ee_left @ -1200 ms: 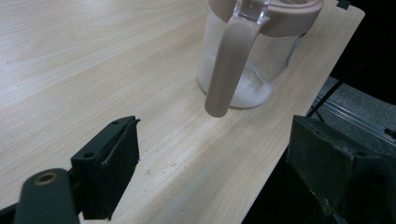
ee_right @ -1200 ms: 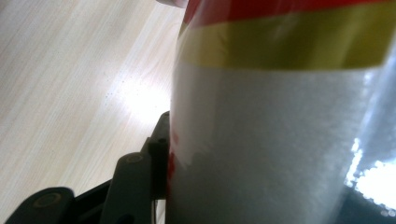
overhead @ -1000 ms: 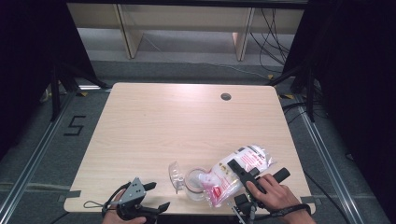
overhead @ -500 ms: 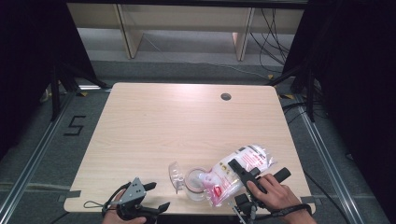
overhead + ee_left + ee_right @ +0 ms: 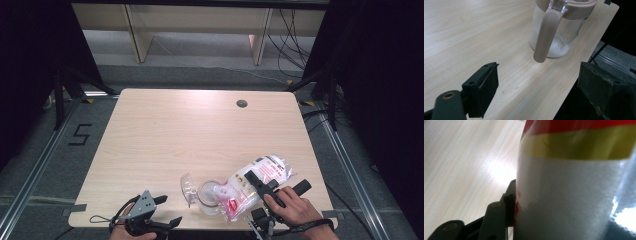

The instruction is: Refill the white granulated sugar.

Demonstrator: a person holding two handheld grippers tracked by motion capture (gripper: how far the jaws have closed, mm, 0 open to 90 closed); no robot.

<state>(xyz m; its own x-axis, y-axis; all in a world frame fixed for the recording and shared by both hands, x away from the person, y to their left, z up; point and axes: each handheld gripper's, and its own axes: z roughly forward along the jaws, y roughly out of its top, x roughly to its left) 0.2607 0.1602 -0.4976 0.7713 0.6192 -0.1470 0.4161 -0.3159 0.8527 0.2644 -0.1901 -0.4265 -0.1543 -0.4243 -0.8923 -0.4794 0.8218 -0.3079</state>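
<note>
One plastic bag (image 5: 255,182) of white grains, clear with pink and red print and a yellow band, lies tilted near the front right edge of the desk (image 5: 200,130), its lower end over the mouth of one clear jar (image 5: 210,197) with a pinkish rim and handle and a little white powder inside. The right claw (image 5: 260,184) is clamped on the bag, while the left claw (image 5: 162,212) hangs with its jaws wide apart at the front edge, near the jar. One clear lid (image 5: 188,187) lies just beside the jar.

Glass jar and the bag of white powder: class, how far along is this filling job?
Done: the jar stands open with a thin white layer on its bottom, its clear lid beside it. In hand: the right gripper clamps the bag, tipped over the rim. Left: most of the filling; the left gripper waits open.
</note>
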